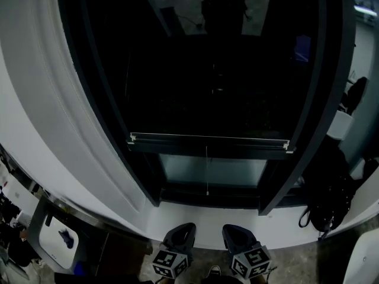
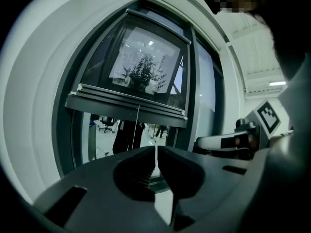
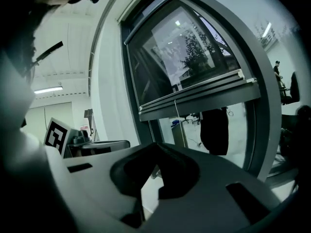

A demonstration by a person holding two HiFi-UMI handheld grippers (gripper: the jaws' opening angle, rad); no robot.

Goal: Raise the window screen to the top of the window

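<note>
Left tongs point(image 2: 155, 153) clenched on nothing, with only a hairline slit between the tips. Right tongs point(image 3: 154, 147) likewise clenched and empty. Both are held low, side by side, before the white sill point(image 1: 177, 215). The window screen point(image 1: 207, 81) is partly lowered. Its bottom bar point(image 1: 207, 139) sits low in the dark frame point(image 1: 98, 99), with bare glass point(image 1: 183, 170) beneath. A thin cord point(image 1: 206, 179) hangs from the bar's middle, untouched.

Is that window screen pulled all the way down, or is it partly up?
Partly up. The window screen covers most of the window, but its bottom bar hangs above a strip of uncovered glass.
</note>
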